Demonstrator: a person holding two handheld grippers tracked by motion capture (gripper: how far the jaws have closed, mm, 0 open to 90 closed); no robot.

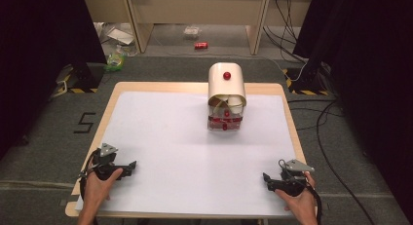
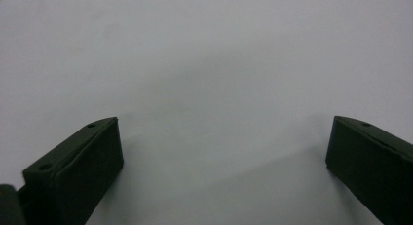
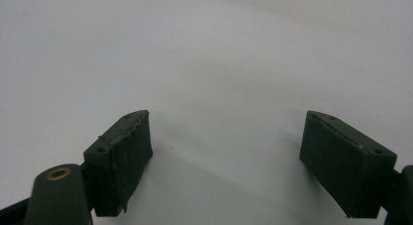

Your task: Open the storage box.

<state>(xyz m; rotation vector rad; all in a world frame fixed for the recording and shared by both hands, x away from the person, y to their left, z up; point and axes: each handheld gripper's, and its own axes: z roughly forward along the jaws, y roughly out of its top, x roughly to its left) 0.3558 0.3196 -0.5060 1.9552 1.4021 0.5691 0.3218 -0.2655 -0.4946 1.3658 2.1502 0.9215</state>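
Seen from above, the left tool [image 1: 130, 165] lies at about 7 o'clock on the surface [image 1: 146, 88], held in the person's left hand [image 1: 100, 186], and the right tool [image 1: 266, 178] lies at about 5 o'clock in the right hand [image 1: 299, 198]. Each points inward toward the middle, low over the white sheet [image 1: 170, 137] that covers most of the surface. A grey 3-cornered plate sits on top of each.

The left gripper view adds what the high view is too small to show: the left tool [image 2: 221, 137] stands released, its 2 black jaws wide apart with bare white sheet [image 2: 204, 64] between them. The right gripper view gives the same for the right tool [image 3: 226, 132]: jaws spread, nothing gripped, plain sheet [image 3: 219, 54] ahead. The pad of its left-hand jaw looks frayed along the edge.

The high view alone takes in the box [image 1: 226, 96], at about 12 o'clock and well apart from both tools. It has a cream rounded cover with a red knob [image 1: 227, 76] on top. Below the cover the front is open and pale cups seem to stand inside; the lower part is clear with red trim. Nothing stands between either tool and the box.

Beyond the far edge, on the floor, are a red can [image 1: 201, 45], some litter at 11 o'clock and black cables [image 1: 321, 122] at 2 o'clock.
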